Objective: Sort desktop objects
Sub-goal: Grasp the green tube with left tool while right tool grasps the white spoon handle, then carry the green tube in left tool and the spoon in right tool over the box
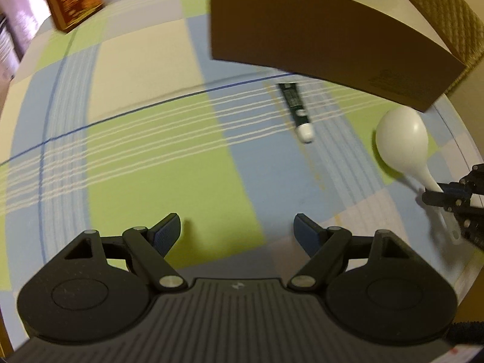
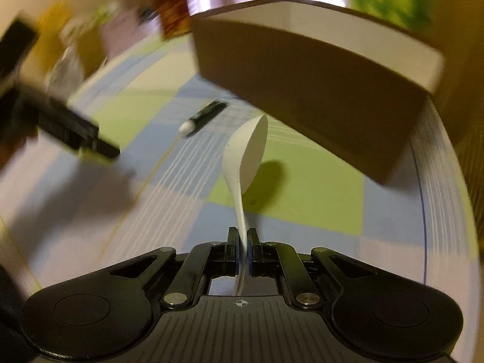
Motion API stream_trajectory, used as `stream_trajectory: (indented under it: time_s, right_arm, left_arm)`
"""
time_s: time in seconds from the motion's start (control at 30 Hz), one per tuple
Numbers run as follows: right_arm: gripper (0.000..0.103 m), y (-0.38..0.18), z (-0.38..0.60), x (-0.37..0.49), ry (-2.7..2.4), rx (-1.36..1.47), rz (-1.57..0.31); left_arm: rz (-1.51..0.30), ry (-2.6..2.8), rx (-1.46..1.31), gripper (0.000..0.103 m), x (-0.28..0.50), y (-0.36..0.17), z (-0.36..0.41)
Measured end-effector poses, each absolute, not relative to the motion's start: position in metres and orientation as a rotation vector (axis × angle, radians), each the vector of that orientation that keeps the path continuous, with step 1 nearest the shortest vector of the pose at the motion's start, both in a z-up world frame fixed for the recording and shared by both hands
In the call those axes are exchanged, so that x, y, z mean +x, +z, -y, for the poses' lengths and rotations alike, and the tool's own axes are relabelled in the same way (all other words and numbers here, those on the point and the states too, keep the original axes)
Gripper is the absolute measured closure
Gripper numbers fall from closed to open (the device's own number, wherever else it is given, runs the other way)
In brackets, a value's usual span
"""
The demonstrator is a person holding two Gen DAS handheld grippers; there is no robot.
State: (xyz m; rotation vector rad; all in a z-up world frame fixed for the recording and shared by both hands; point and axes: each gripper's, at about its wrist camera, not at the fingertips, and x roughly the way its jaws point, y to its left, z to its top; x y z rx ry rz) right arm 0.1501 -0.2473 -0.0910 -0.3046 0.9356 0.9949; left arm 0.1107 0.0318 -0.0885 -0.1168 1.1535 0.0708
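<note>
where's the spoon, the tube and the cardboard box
spoon [image 2: 246, 151], right wrist view, on its bowl
tube [image 1: 295, 106], left wrist view, on its dark green body
cardboard box [image 1: 317, 39], left wrist view, on its brown side wall

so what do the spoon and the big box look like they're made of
Spoon: smooth matte white, probably plastic or melamine; even colour, thin moulded handle. Box: looks like brown cardboard, flat dull walls with a paler inside and small print near one corner.

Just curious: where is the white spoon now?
The white spoon is clamped by its handle in the right gripper, lifted over the checked cloth beside the cardboard box.
</note>
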Motion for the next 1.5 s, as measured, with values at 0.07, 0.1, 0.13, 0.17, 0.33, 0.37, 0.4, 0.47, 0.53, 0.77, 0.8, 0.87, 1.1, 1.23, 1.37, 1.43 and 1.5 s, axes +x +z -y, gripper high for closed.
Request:
stream_trajectory:
  time_s: [0.07,0.1,0.13,0.17,0.33,0.37,0.4,0.47,0.53,0.77,0.8,0.87,1.1,1.23,1.37,1.43,1.5]
  right_arm:
    - [0.101,-0.087,0.257,0.156,0.984,-0.212,-0.957]
    - [0.101,-0.085,0.262,0.157,0.978,-0.186,-0.962]
    - [0.101,-0.084,0.265,0.158,0.971,-0.161,-0.968]
    - [0.101,-0.081,0.269,0.160,0.963,-0.140,-0.974]
    - [0.101,-0.077,0.284,0.165,0.931,-0.058,-1.006]
    - [0.101,-0.077,0.287,0.166,0.921,-0.037,-1.011]
    - [0.101,-0.078,0.289,0.168,0.911,-0.022,-1.014]
    - [0.101,-0.078,0.294,0.169,0.895,0.006,-1.021]
    - [0.101,-0.077,0.295,0.170,0.880,0.014,-1.021]
    - [0.101,-0.078,0.304,0.170,0.845,0.047,-1.018]
    - [0.101,-0.079,0.304,0.170,0.843,0.050,-1.017]
    - [0.101,-0.078,0.305,0.169,0.839,0.061,-1.021]
    - [0.101,-0.077,0.310,0.172,0.851,0.193,-1.062]
    - [0.101,-0.070,0.310,0.173,0.885,0.263,-1.065]
    - [0.102,-0.067,0.309,0.175,0.901,0.330,-1.078]
    - [0.102,-0.067,0.309,0.176,0.905,0.366,-1.089]
    - [0.102,-0.066,0.309,0.178,0.907,0.409,-1.101]
  left_arm:
    - [-1.148,0.047,-0.102,0.024,0.118,-0.088,-0.024]
    - [-1.145,0.037,-0.095,0.024,0.121,-0.088,-0.020]
    - [-1.140,0.026,-0.086,0.024,0.125,-0.088,-0.017]
    - [-1.136,0.016,-0.076,0.024,0.128,-0.088,-0.014]
    - [-1.103,-0.021,-0.050,0.025,0.143,-0.087,0.000]
    - [-1.094,-0.029,-0.044,0.025,0.146,-0.087,0.002]
    - [-1.086,-0.036,-0.039,0.025,0.150,-0.087,0.004]
    - [-1.064,-0.054,-0.031,0.028,0.157,-0.088,0.008]
    - [-1.051,-0.070,-0.025,0.032,0.166,-0.090,0.010]
    - [-1.030,-0.090,-0.009,0.053,0.198,-0.106,0.011]
    - [-1.037,-0.088,-0.014,0.056,0.201,-0.109,0.011]
    - [-1.052,-0.084,-0.027,0.067,0.208,-0.115,0.008]
    - [-1.049,-0.122,-0.020,0.091,0.207,-0.115,0.008]
    - [-1.059,-0.132,-0.034,0.091,0.191,-0.113,0.007]
    - [-1.061,-0.133,-0.054,0.091,0.178,-0.107,0.005]
    - [-1.056,-0.131,-0.063,0.091,0.172,-0.102,0.004]
    - [-1.052,-0.130,-0.069,0.091,0.168,-0.097,0.005]
